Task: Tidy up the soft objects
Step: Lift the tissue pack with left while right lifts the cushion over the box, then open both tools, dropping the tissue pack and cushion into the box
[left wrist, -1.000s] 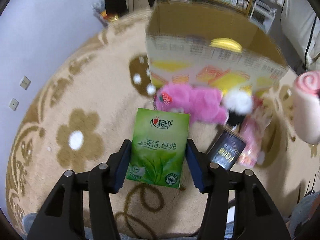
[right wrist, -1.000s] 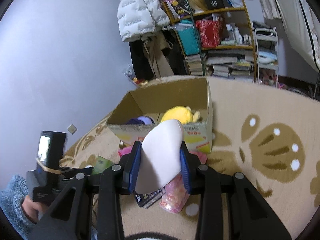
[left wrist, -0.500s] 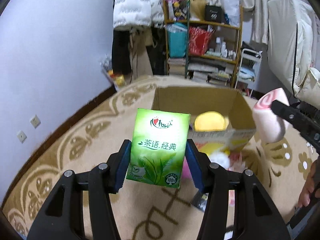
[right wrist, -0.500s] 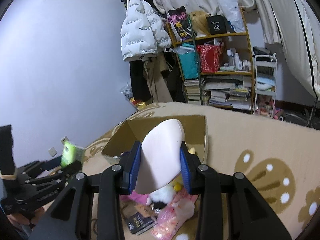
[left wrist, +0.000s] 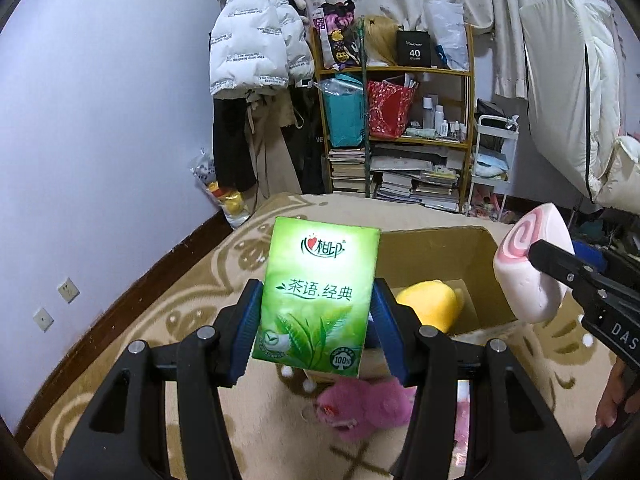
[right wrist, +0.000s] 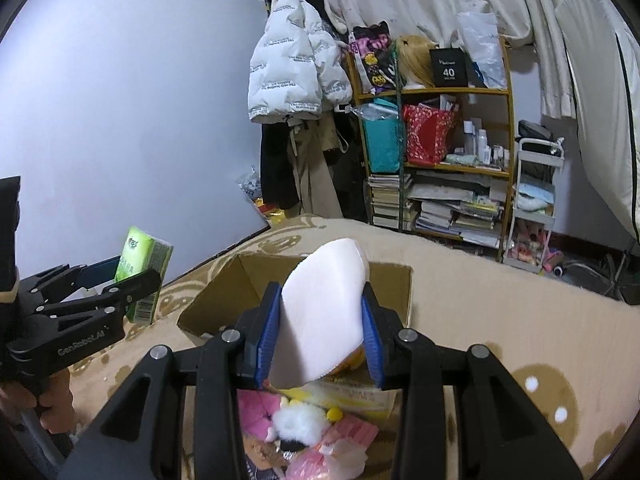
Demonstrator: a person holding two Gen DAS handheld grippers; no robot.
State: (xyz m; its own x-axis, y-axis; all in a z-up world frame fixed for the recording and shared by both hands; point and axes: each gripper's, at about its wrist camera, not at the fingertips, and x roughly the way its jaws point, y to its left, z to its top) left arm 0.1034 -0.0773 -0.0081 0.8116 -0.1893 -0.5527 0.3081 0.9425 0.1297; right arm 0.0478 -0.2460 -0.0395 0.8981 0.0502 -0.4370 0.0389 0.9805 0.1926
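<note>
Left wrist: tissue pack (left wrist: pixel 316 296) reads "茶语.经典", "100%"

Green leaf-printed tissue pack (left wrist: pixel 318 296), pink-swirled white roll cushion (left wrist: pixel 530 266), beige flower-patterned carpet (right wrist: pixel 500 308), pink plush (left wrist: pixel 362 410)

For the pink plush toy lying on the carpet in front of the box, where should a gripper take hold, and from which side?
Judging from the left wrist view, the pink plush toy lies low on the carpet, close to the cardboard box. Probably best gripped across its rounded body, coming from above, jaws closing on its two long flanks. A sideways approach seems poor: the box wall is close behind.
</note>
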